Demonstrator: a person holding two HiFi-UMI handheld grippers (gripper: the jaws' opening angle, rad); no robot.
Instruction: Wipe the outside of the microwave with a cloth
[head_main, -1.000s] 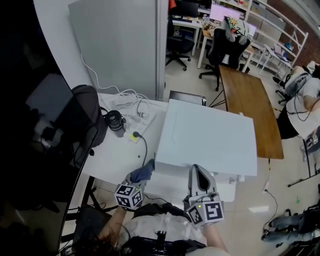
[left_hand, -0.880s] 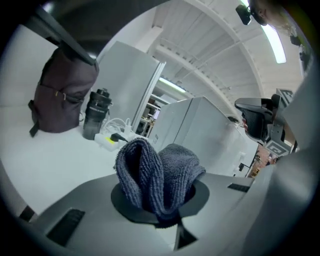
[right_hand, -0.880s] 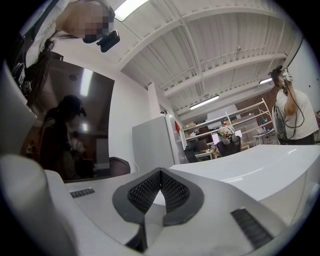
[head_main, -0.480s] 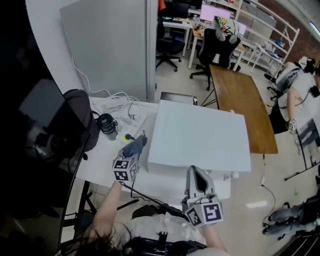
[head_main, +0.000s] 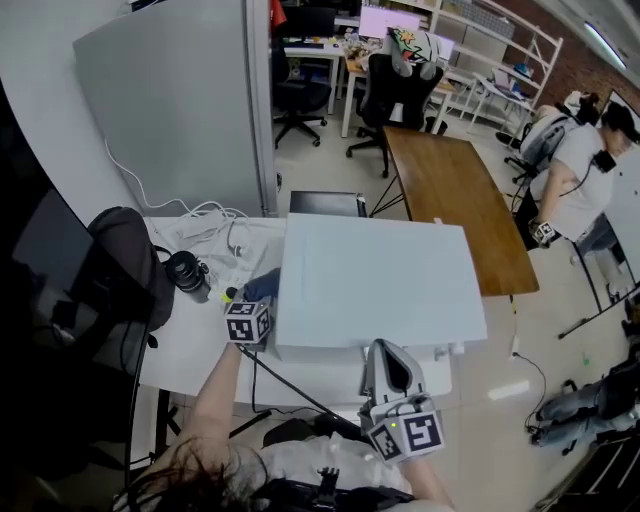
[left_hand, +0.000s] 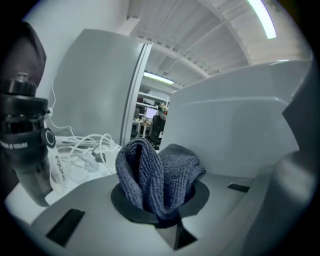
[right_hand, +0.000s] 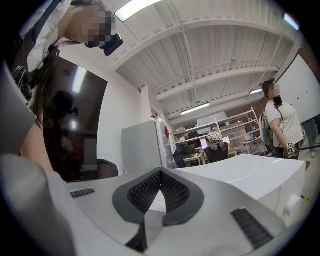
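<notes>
Left tongs (head_main: 258, 297), clamped on blue cloth (head_main: 263, 286), have slid along the microwave (head_main: 375, 280) from its 7 o'clock corner to its 9 o'clock side; side wipe likely under way. Right tongs (head_main: 390, 372) together, empty, at 6 o'clock.

Atop the table (head_main: 195, 345): microwave (head_main: 375, 285), bottle (head_main: 187, 273) and cables (head_main: 215, 222) to its left, cloth (head_main: 264, 284) in left gripper (head_main: 258, 298) beside its left wall, right gripper (head_main: 388, 352) before its front.

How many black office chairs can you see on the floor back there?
2. The left office chair stands just right of the grey partition, by the desks. The right office chair is at the far end of the wooden table. More may be hidden behind the partition.
</notes>
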